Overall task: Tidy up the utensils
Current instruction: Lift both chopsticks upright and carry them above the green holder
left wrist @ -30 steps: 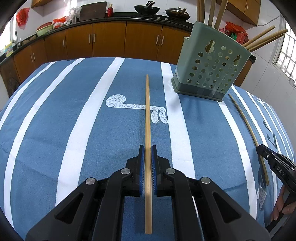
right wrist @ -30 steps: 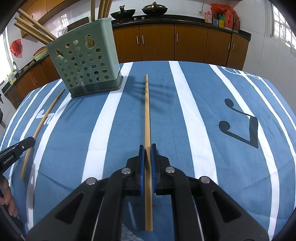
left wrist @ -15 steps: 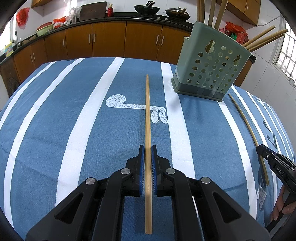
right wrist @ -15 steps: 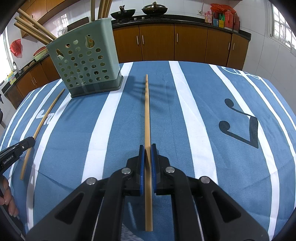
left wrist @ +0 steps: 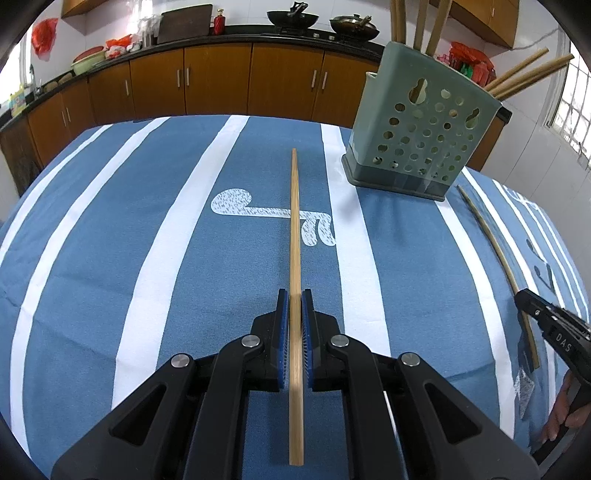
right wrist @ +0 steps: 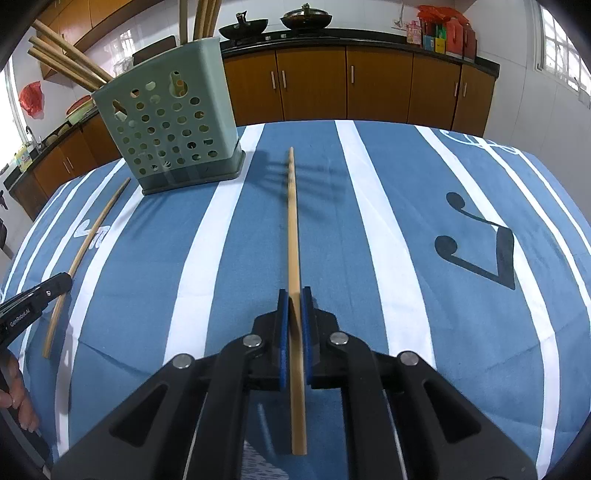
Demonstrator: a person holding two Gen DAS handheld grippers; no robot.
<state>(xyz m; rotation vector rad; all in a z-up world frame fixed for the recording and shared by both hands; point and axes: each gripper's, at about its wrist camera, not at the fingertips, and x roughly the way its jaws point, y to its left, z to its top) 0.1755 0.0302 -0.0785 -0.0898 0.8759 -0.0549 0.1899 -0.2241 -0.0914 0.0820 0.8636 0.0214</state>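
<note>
On my left wrist view, the left gripper (left wrist: 294, 295) is clenched on a bamboo chopstick (left wrist: 295, 221), with the green utensil holder (left wrist: 421, 133) ahead-right on the striped tablecloth (left wrist: 110, 229). On my right wrist view, the right gripper (right wrist: 294, 295) grasps its own chopstick (right wrist: 292, 221), the holder (right wrist: 166, 122) ahead-left.

A kitchen's brown wooden base cabinets (left wrist: 218, 79) under a dark countertop (right wrist: 369, 37) carrying two black woks (left wrist: 291, 16), white tiled walls (right wrist: 517, 92), daylight through a barred window (left wrist: 570, 114), and a blue white-striped tablecloth (left wrist: 110, 240) in front.
</note>
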